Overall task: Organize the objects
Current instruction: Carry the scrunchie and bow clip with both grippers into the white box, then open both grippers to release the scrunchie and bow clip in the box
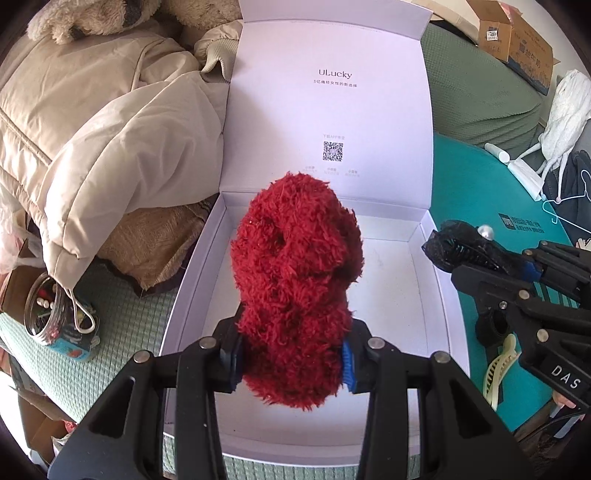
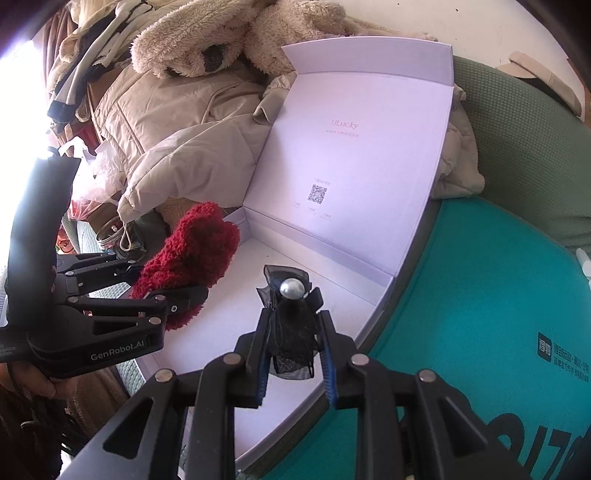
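My left gripper [image 1: 291,363] is shut on a fluffy red scrunchie [image 1: 295,280] and holds it above the open white box [image 1: 391,266]. The box's lid [image 1: 332,110] stands upright at the back. My right gripper [image 2: 295,354] is shut on a black mesh hair bow with a pearl [image 2: 291,317], held over the box's right edge [image 2: 373,317]. In the left wrist view the right gripper [image 1: 458,254] and the hair bow [image 1: 454,243] are at the box's right wall. In the right wrist view the left gripper [image 2: 177,299] and the red scrunchie [image 2: 192,254] are at the left.
A cream hair claw [image 1: 498,365] lies on the teal bag [image 1: 480,192] right of the box. A glass jar of small items [image 1: 55,314] lies at the left on the green cover. A beige jacket [image 1: 96,122] and a plush toy [image 2: 207,33] pile up behind.
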The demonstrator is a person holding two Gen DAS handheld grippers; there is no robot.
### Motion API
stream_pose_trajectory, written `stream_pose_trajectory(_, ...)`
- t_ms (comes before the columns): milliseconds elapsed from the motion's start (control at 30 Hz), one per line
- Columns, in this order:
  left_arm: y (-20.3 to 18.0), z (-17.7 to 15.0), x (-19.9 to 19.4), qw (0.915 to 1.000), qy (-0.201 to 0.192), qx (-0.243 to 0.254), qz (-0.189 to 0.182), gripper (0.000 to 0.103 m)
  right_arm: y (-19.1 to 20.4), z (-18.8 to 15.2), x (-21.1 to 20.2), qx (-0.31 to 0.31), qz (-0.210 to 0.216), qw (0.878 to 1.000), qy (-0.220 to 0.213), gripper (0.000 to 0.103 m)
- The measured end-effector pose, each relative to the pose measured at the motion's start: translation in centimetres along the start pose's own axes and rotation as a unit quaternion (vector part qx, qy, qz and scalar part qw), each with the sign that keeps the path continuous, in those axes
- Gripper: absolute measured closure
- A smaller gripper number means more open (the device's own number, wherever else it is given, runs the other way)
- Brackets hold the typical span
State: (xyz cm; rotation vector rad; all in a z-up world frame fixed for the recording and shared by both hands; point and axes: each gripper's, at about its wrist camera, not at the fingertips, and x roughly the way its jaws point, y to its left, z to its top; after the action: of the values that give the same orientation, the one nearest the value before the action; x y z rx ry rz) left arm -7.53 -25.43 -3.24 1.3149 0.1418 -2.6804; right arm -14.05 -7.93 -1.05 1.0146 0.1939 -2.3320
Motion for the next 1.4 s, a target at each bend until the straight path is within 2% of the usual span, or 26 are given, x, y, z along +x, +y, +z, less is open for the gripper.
stream_pose_trajectory(333,0.5,3.3,2.9,0.9999,0.004,0.008,0.01,0.065,-1.0,1.9,2.8,0.006,0.001,1.0,0.005,0.081)
stream_pose_trajectory(567,0.2,5.1,5.5,0.9983,0.011,0.033,0.046,0.065,-0.8,2.9,5.0,-0.003,-0.005,1.0,0.015,0.081)
stream_pose_trajectory(800,-0.4,5.7,8.6,0.9965,0.032,0.052,0.057,0.065,-0.7,3.1,7.4,-0.006,-0.009,0.999,0.035,0.081)
stream_pose_trajectory(1100,-0.3,6.4,12.0,0.9958,0.053,0.049,0.056,0.065,-1.1,2.7,9.4,0.005,-0.01,0.998,0.058,0.081)
stream_pose_trajectory(1400,-0.3,7.1,14.1,0.9954,0.087,0.032,0.023,0.063,-0.8,2.5,10.8,0.005,-0.013,0.997,0.076,0.08)
